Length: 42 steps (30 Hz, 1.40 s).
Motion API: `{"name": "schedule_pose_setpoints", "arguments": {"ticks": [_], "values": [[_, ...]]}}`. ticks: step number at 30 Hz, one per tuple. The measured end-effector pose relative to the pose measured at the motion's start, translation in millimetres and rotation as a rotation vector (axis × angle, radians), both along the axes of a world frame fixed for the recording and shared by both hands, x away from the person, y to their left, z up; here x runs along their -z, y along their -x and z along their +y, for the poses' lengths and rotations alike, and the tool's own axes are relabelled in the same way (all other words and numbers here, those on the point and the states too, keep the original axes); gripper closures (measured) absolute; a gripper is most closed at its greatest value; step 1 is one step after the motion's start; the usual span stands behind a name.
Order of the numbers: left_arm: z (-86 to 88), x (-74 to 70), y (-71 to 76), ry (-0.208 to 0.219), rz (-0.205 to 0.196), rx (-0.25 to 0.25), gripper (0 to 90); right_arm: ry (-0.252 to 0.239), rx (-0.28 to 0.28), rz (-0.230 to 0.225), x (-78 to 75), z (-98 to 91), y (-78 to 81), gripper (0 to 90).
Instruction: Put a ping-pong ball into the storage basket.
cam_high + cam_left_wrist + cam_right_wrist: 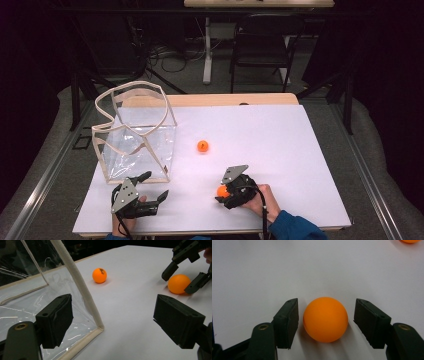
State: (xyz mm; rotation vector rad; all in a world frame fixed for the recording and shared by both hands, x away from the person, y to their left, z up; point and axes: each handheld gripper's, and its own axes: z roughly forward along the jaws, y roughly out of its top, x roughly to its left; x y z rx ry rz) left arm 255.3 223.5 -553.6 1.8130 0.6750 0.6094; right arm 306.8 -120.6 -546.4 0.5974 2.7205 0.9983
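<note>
Orange and smooth, the near ping-pong ball (325,319) sits on the white counter (280,145) directly between the jaws of the right gripper (226,192). In the right gripper view we see a thin gap on the one side of the ball and a wider gap on the other, so the pads flank it without pressing: the jaws stand narrow but not yet gripping. We judge that the gripper is set low and level with the ball's widest part so that the pads will meet it across its middle and not squeeze it out upward.

Being a sphere, the ball has no long axis and points no way; we see no print on the face turned to the right gripper's camera.

A second orange ping-pong ball (202,146), bearing a dark printed mark toward the left gripper view, lies farther up the counter, well apart from the first and near the clear plastic bag (135,140). That bag stands upright with its cream-trimmed mouth open upward, which we read as readiness to receive the balls.

Our left gripper (145,197) rests just in front of the bag's near corner, jaws wide and empty, touching nothing that we can see. We judge it placed there to steady or open the bag when needed.
</note>
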Motion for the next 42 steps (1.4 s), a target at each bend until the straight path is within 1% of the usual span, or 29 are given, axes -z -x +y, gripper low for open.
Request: {"name": "schedule_pose_setpoints", "arguments": {"ticks": [6, 11, 15, 19, 24, 34, 37, 42], "values": [[-0.3, -0.4, 1.2, 0.001, 0.000, -0.002, 15.7, 0.020, -0.006, 0.003, 0.1, 1.0, 1.5, 41.2], [-0.2, -0.4, 0.9, -0.001, 0.000, 0.001, 15.7, 0.029, -0.006, 0.011, 1.0, 1.2, 1.2, 49.6], [-0.3, -0.5, 1.1, -0.001, 0.000, 0.000, 15.7, 0.032, -0.004, 0.009, 0.9, 1.0, 1.1, 50.4], [-0.3, -0.4, 0.9, 0.000, 0.000, -0.001, 15.7, 0.020, 0.002, 0.002, -0.9, 0.2, 2.0, 50.5], [0.6, -0.4, 1.3, 0.008, 0.001, -0.001, 15.7, -0.004, 0.007, -0.021, -4.0, -1.7, 2.4, 50.6], [0.3, 0.0, 0.9, 0.009, 0.001, -0.003, 15.7, -0.042, 0.022, -0.060, -8.4, -3.0, 4.1, 50.6], [-0.3, -0.2, 1.1, 0.008, 0.001, -0.001, 15.7, -0.067, 0.025, -0.091, -10.9, -3.7, 5.8, 50.7], [-0.4, -0.6, 1.6, 0.008, -0.002, 0.001, 15.7, -0.093, 0.032, -0.132, -15.7, -5.7, 7.6, 50.7]]}}
